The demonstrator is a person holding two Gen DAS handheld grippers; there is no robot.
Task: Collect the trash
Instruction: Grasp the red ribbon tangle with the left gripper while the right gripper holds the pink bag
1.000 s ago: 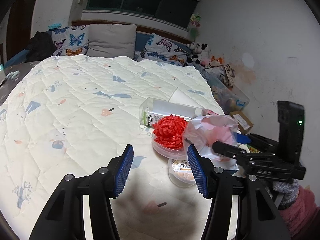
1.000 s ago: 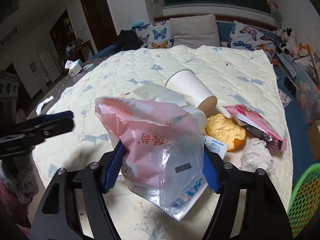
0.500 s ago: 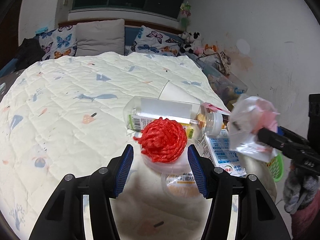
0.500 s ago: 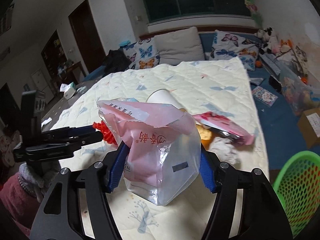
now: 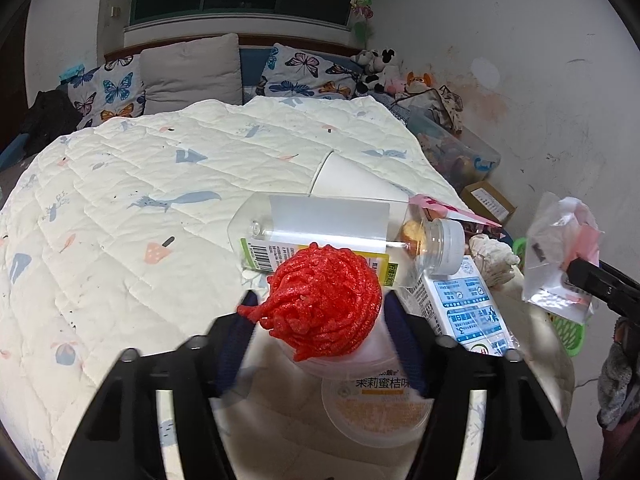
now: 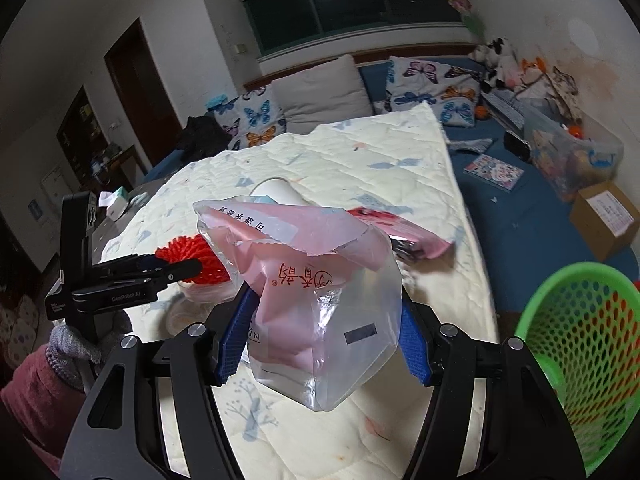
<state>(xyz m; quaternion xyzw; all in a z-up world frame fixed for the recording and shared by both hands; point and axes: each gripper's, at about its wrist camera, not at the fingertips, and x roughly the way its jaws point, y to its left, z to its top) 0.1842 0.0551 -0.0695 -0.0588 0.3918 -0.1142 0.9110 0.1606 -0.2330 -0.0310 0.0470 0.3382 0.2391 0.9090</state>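
Note:
My right gripper (image 6: 322, 344) is shut on a pink and clear plastic bag (image 6: 320, 304) and holds it above the bed edge, left of the green basket (image 6: 576, 360). The bag also shows in the left wrist view (image 5: 556, 256). My left gripper (image 5: 324, 344) stands around a clear plastic cup (image 5: 352, 360) with a red mesh ball (image 5: 324, 296) on it; the fingers look near its sides, contact unclear. A lidded cup (image 5: 376, 408), a clear bottle (image 5: 332, 236), a carton (image 5: 464, 308), a paper cup (image 5: 352, 180) and crumpled tissue (image 5: 492, 256) lie on the quilt.
The quilted bed (image 5: 140, 216) stretches away to pillows (image 5: 188, 72) at the headboard. A pink wrapper (image 6: 416, 236) lies near the bed edge. A cardboard box (image 6: 604, 220) and a plastic storage bin (image 6: 572, 156) stand on the blue floor at the right.
My left gripper has moved forward until its fingers stand around the cup with the red mesh ball. My right gripper has carried the bag up and right, toward the green basket.

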